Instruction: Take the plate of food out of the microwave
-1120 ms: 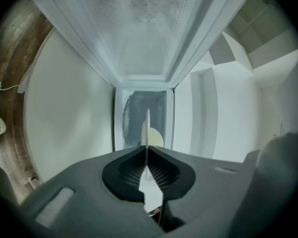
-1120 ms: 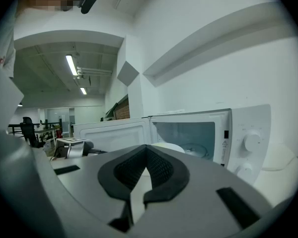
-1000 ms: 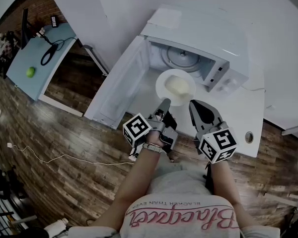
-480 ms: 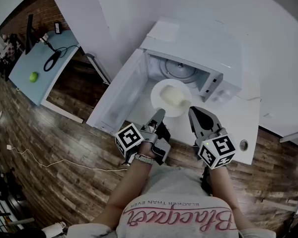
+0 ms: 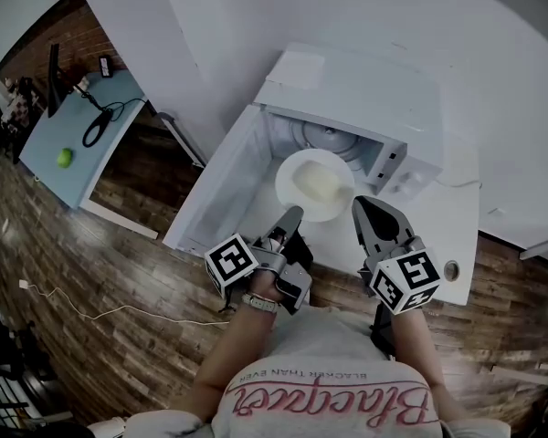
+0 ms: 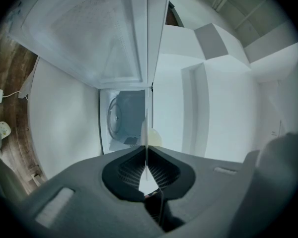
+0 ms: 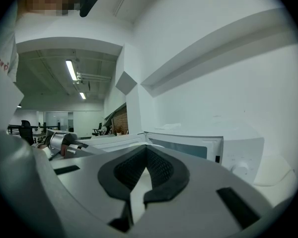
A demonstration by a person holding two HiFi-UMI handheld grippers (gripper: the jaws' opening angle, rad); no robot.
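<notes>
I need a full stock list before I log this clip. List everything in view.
white microwave oven: one, white, on the counter, door open
round white plate: one, white, in front of the oven's opening
pale food: one mound, cream, on the plate
white counter: one, white, under the oven
light-blue table: one, pale blue, far left of the head view
small green round thing: one, green, on that table
black cable: one, black, on that table
wooden floor: one, brown, below counter and table
thin white cord: one, white, on the floor at left
left gripper: one, grey, shut on the plate's near rim
right gripper: one, grey, shut, empty, beside the plate's right
</notes>
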